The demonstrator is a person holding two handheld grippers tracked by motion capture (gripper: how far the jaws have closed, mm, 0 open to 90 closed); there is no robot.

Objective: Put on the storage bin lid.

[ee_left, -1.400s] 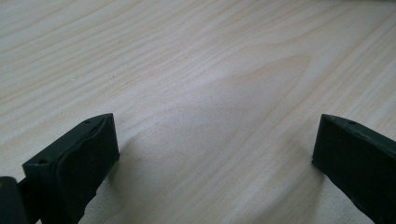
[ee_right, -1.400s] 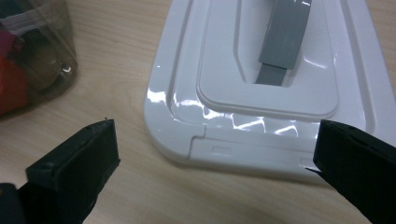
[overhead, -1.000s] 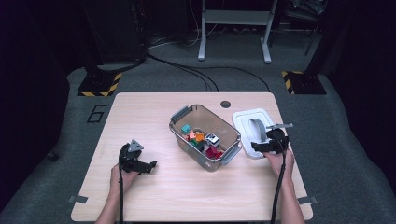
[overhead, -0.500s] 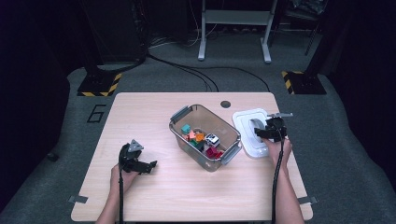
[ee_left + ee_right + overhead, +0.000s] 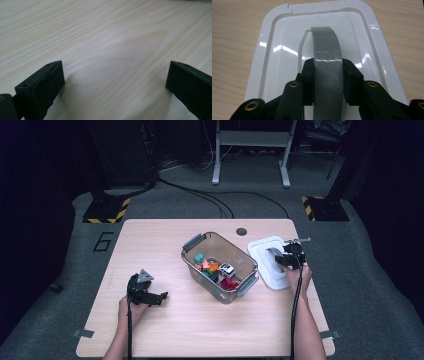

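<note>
Our right gripper [image 5: 328,75] has just closed its jaws on the grey handle [image 5: 327,53] of the white lid [image 5: 269,262], and the pads now press on the handle's two sides. The lid lies flat on the table [image 5: 165,330] near the right edge, just beside the clear bin [image 5: 219,267]. The bin stands near the middle of the table, open, with small coloured toys in it.

We judge the lid to be light, stiff plastic, glossy and so rather slippery on its flat face. The arched handle is the sensible place to take hold: it stands up off the lid and gives the pads two flat sides. Gripped there, at the lid's centre, the lid should hang fairly level when lifted. It may swing a little if the handle is hinged, which we cannot tell. The bin's rim and end latches look stiff too, so the lid will need to come down squarely on them.

Against the earlier pictures, the right gripper has moved from the lid's near right edge in over its middle. Its jaws, open then, are now clamped on the handle. The lid and the bin lie where they did.

Our left gripper [image 5: 145,290] rests over the bare table toward the near left. Its jaws are wide apart with nothing between them, just as it was a second ago.
</note>
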